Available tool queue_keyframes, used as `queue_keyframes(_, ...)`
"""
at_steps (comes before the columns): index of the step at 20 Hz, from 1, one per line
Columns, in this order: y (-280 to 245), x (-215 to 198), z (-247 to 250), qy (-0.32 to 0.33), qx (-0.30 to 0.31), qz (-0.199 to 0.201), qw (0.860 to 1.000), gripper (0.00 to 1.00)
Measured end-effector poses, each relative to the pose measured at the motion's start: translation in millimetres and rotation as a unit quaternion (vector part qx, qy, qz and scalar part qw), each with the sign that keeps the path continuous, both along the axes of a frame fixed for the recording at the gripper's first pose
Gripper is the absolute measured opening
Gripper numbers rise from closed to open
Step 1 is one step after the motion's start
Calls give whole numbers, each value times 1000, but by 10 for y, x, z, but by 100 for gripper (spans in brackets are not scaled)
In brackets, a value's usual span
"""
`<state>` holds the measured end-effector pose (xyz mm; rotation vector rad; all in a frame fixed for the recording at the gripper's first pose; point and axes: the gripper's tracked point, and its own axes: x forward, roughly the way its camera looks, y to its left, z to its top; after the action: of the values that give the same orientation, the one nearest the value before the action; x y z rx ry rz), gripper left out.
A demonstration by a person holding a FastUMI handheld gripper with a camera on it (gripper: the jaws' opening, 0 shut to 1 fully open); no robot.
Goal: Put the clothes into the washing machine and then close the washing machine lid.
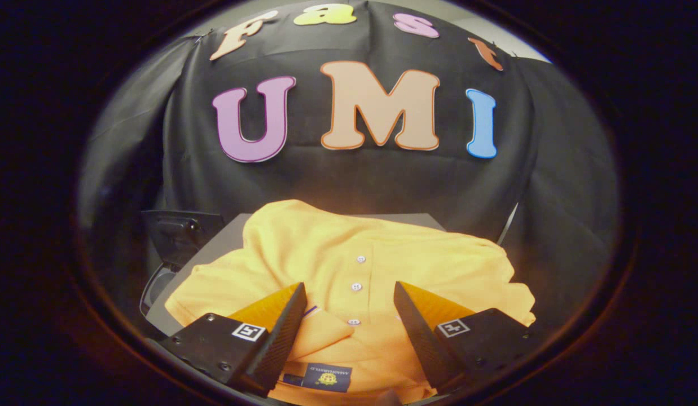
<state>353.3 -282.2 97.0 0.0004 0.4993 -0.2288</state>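
Observation:
A yellow polo shirt (349, 259) with a row of white buttons lies bunched on a grey surface (227, 239). Its collar and a dark neck label (326, 376) sit nearest me, between the fingers. My gripper (349, 292) hovers over the collar end with its fingers wide apart and nothing pressed between them; the button placket runs up through the gap. To the left of the shirt stands a dark raised part, maybe the washing machine lid (179, 234), with a rounded dark opening (157, 285) below it.
The black cloth booth wall (128, 169) closes off the back and both sides. The grey surface ends just behind the shirt and at its left edge beside the dark opening.

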Motion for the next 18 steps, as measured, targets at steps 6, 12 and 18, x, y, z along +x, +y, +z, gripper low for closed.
queue_keyframes(6,55,42,-40,19,-1,19,1000,65)
queue_keyframes(12,40,75,-12,22,27,-18,999,19)
queue_keyframes(18,48,32,203,-16,85,-80,993,6)
